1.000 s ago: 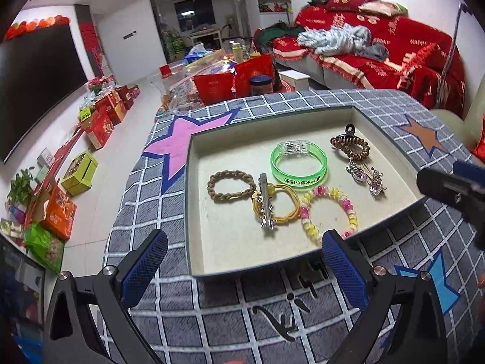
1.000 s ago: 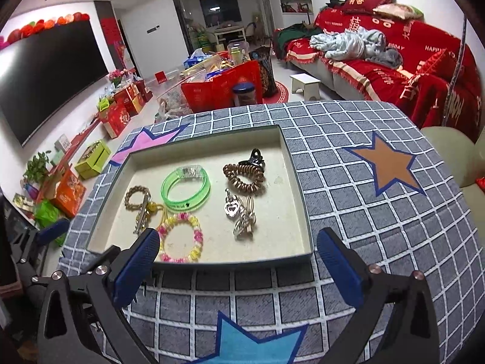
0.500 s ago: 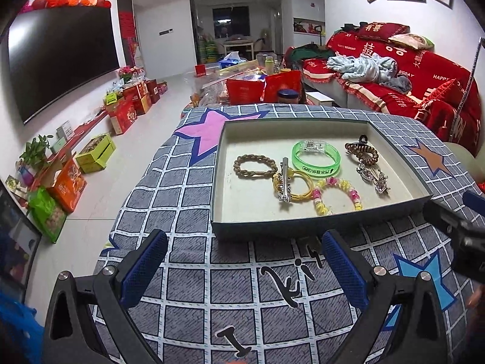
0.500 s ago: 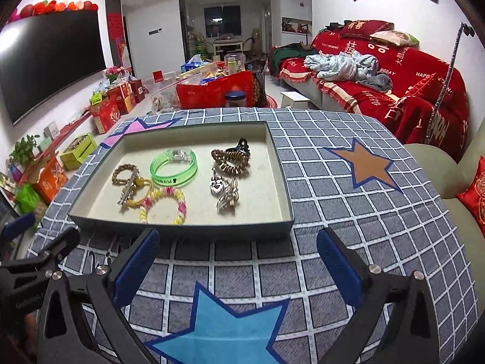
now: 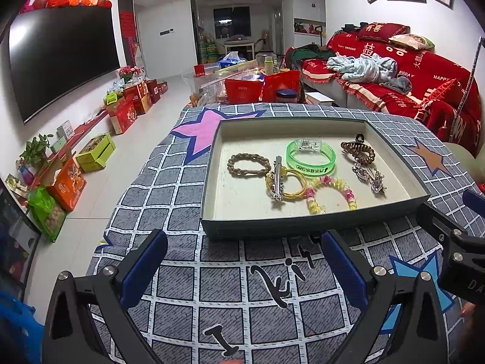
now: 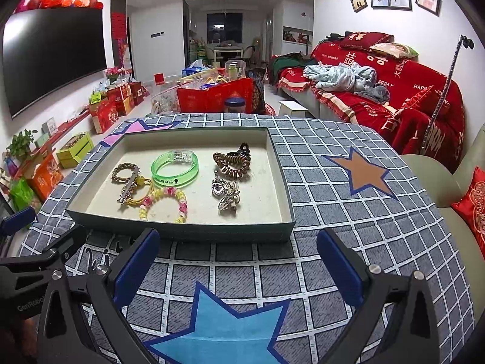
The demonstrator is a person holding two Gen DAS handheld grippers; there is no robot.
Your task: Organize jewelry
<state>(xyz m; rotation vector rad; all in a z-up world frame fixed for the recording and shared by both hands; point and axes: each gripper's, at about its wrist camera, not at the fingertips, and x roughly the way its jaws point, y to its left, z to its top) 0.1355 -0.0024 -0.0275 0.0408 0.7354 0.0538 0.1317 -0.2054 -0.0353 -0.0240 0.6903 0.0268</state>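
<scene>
Plainly, all the jewelry is seen lying loose in the tray (image 5: pixel 209 182), which rests on the checked cloth (image 5: pixel 169 182) just ahead of both grippers. From left to right are found a braided band (image 5: pixel 248 165), a silver clip (image 5: pixel 277 182) laid across a yellow tie (image 5: pixel 295 186), a green bangle (image 5: pixel 310 159), a bead bracelet (image 5: pixel 332 192), a coil tie (image 5: pixel 357 151) with a black claw, and two silver clips (image 5: pixel 368 177) touching each other.

The left gripper (image 5: pixel 242 270) is held wide and empty; so is the right gripper (image 6: pixel 238 268).

The ties are judged soft and light, best pinched across the cord. The bangle is judged stiff and slippery, best taken by its rim. The clips are probably thin, hard to lift off the floor and easily tangled.

A heart shape on the clips is shown only by the right view; the right gripper's finger is shown at the edge of the left view.
</scene>
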